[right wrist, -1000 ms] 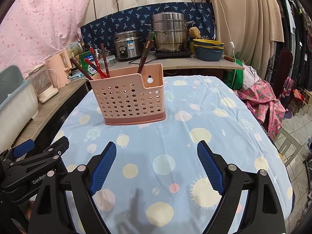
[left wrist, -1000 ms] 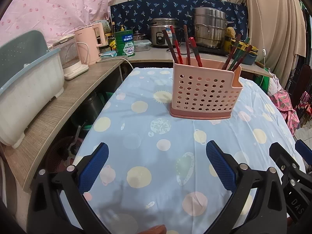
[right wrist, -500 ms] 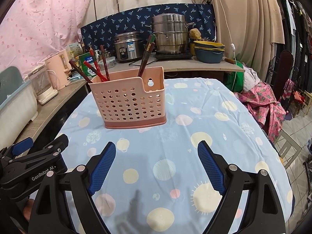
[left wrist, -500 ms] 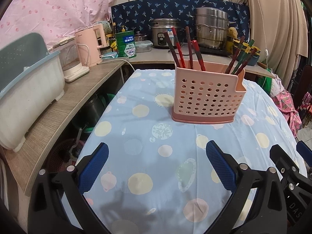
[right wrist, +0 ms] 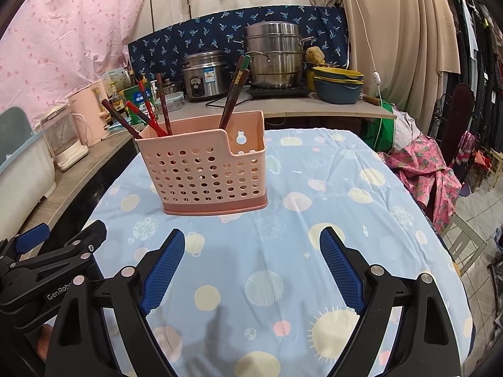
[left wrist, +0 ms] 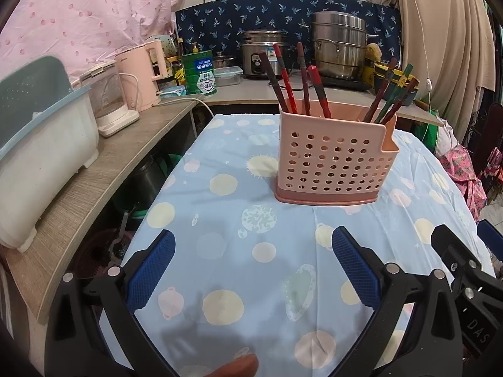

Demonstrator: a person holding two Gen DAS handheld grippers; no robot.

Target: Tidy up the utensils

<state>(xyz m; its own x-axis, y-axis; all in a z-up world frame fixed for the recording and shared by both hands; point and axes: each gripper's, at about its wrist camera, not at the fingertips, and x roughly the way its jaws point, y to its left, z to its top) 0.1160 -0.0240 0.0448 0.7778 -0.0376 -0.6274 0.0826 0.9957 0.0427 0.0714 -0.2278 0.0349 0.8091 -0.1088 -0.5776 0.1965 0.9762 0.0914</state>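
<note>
A pink perforated utensil holder (left wrist: 333, 160) (right wrist: 204, 169) stands upright on the blue spotted tablecloth (left wrist: 232, 220) (right wrist: 314, 220). Several red and brown chopsticks (left wrist: 286, 78) (right wrist: 147, 110) lean in its left part. More chopsticks with green tips (left wrist: 393, 94) (right wrist: 235, 91) stand in its right part. My left gripper (left wrist: 251, 267) is open and holds nothing, well short of the holder. My right gripper (right wrist: 251, 264) is also open and holds nothing, just before the holder. Each gripper's body shows at the other view's edge.
A wooden side counter (left wrist: 94, 169) on the left carries a white-and-blue dish bin (left wrist: 37, 157) and a pink kettle (left wrist: 141, 78). The back counter holds a rice cooker (right wrist: 201, 75), a steel steamer pot (right wrist: 276, 56) and stacked bowls (right wrist: 338, 84). Pink clothing (right wrist: 430, 176) lies to the right.
Both grippers have come nearer to the holder, which looms larger in both views. Both stay open; nothing was picked up.
</note>
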